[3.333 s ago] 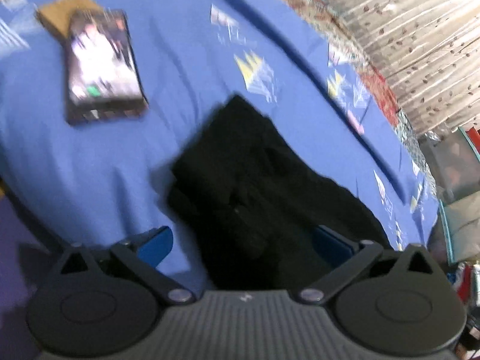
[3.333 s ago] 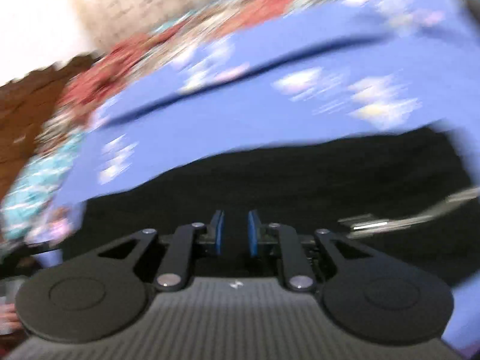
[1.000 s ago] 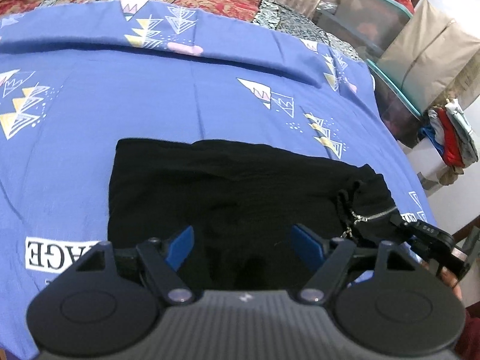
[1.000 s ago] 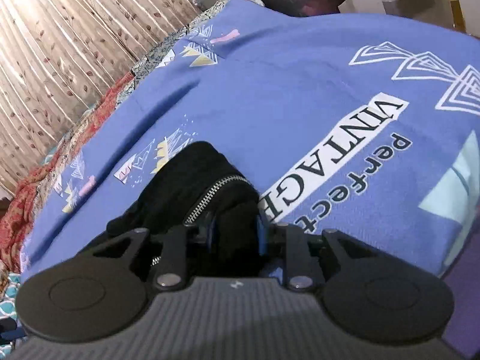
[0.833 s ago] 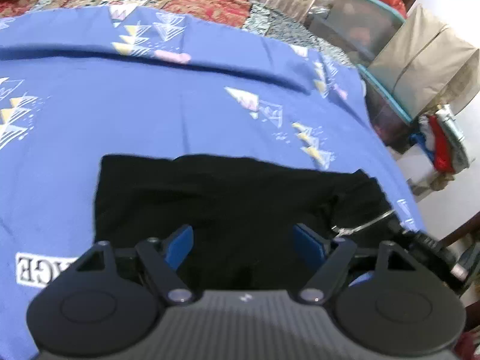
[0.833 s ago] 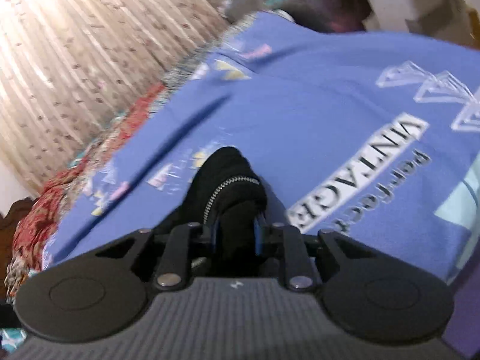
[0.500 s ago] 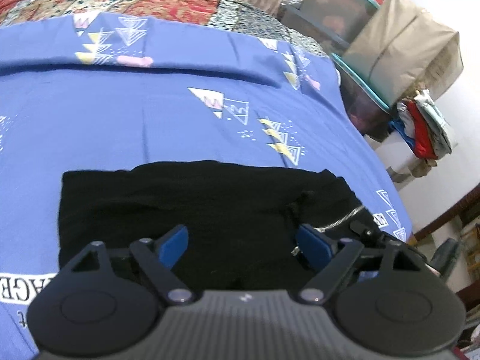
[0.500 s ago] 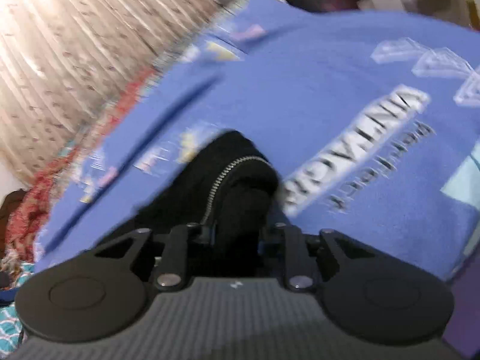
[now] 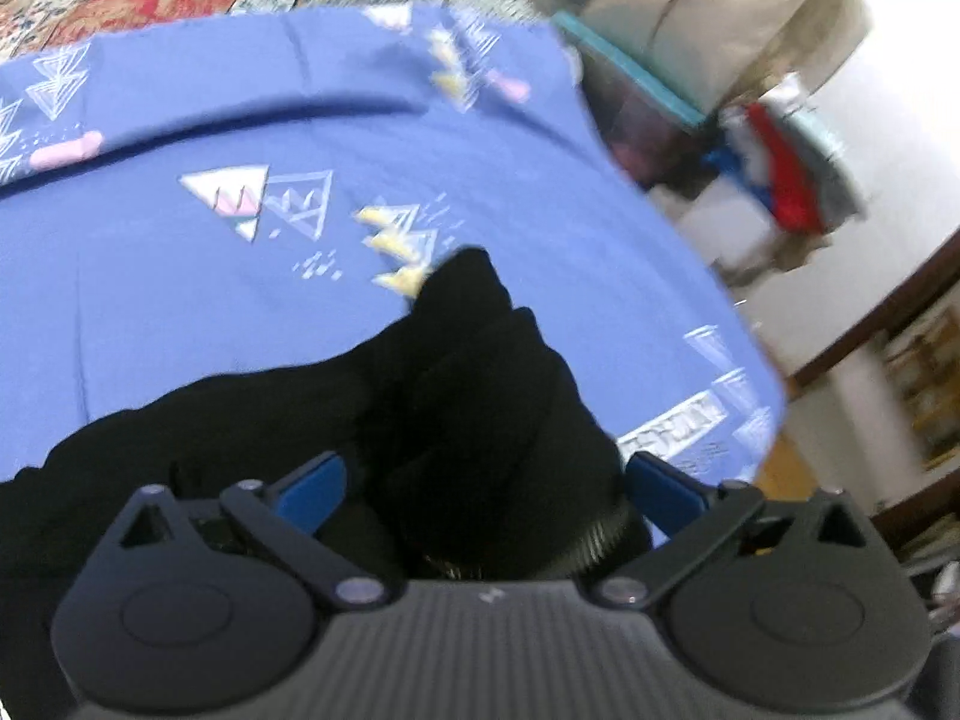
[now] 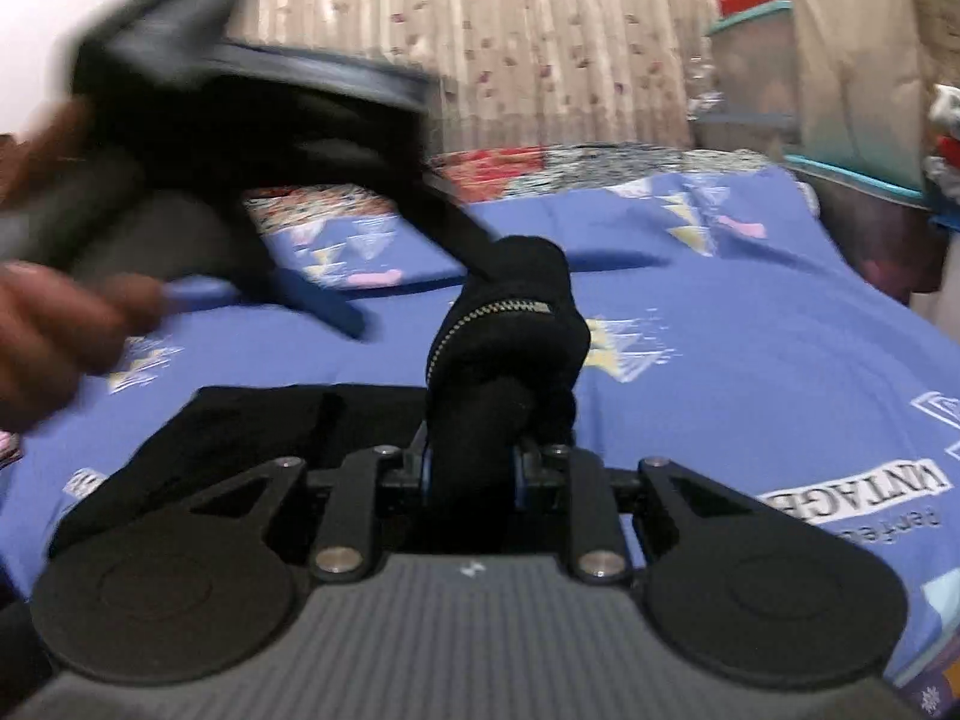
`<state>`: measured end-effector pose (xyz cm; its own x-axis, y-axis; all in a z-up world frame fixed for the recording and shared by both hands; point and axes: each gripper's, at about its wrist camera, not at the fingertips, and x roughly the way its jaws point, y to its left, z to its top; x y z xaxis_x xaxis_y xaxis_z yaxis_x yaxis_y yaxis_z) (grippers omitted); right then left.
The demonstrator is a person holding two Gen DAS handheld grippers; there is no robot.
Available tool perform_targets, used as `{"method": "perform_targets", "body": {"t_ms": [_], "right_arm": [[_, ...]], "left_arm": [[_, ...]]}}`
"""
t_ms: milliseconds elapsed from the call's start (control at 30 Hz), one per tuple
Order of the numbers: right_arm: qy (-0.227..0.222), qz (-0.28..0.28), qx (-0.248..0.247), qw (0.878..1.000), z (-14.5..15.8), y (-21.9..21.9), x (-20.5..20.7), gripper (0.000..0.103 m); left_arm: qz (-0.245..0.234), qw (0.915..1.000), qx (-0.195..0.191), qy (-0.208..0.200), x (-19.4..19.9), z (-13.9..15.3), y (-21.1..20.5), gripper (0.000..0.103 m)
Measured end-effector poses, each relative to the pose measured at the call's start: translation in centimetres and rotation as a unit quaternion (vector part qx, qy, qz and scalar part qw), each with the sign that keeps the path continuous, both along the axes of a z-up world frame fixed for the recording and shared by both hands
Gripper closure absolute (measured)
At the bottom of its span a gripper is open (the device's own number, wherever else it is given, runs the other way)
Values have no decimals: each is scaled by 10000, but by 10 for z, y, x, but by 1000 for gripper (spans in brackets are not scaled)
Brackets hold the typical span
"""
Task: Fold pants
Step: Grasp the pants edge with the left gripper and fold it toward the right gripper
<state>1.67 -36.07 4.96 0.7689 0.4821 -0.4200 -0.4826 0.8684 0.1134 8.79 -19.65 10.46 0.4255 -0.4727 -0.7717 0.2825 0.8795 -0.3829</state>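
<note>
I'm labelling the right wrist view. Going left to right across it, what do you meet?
Person's hand → left gripper → black pants, bunched with the zipper showing → white VINTAGE print on the blue bedsheet.

Pants [image 10: 504,324] end now lifted, bunched

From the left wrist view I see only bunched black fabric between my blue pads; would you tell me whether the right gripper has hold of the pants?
Observer: Yes, the right gripper is shut on a raised bunch of the black fabric pants.
Operator: Thanks. My left gripper has just been opening its jaws, with cloth loose between them. Which part does the right one hold?
Observer: The part with the silver metal zipper, which curves over the bunch.
Operator: How near is my left gripper to it?
Observer: One of its fingers reaches the top of the bunch; blur hides whether it touches.
</note>
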Motion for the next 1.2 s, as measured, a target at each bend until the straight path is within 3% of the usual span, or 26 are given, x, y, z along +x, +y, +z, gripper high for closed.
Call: {"method": "perform_targets", "body": {"t_ms": [33,100,200,267,333,433,633,900,967,1000,1067,1133,1200], "right_arm": [[-16,119,-78,9999,1,4,-3,77],[7,360,-192,9992,0,10,-7,71],[67,376,-99,9992,-6,6,-4,49],[267,375,-79,9989,-11,7,6,53],[475,560,38,9973,-10,11,14,81],[393,927,339,9943,7,20,9,83],[464,1796,439,9817,34,70,4,83],[1176,2890,233,9498,23,163,6,82],[1498,3099,67,9389,5,182,14,72],[1668,3146,37,9344,-3,186,19,65],[1967,3133,132,9290,-7,180,22,64],[1866,3155,393,9296,8,158,21,59],[1650,2965,630,9385,21,130,25,59]], "left_arm": [[-20,10000,-30,61,2,-7,-1,53],[84,9997,-60,234,1,-16,6,76],[251,9992,-208,229,-5,-17,27,81],[266,9989,-332,220,-8,-13,39,82],[310,9985,-413,180,-7,-6,49,83],[394,9977,-554,-3,-12,6,67,83],[684,9945,-726,-330,-33,20,129,83],[1714,9836,-568,10,-69,-21,228,82],[2053,9779,-302,246,-67,-46,237,67],[2204,9742,-146,462,-64,-60,240,52],[2346,9693,-95,733,-60,-81,242,46],[2404,9687,-192,594,-65,-79,242,32],[2410,9690,-340,424,-72,-70,246,18]]}}
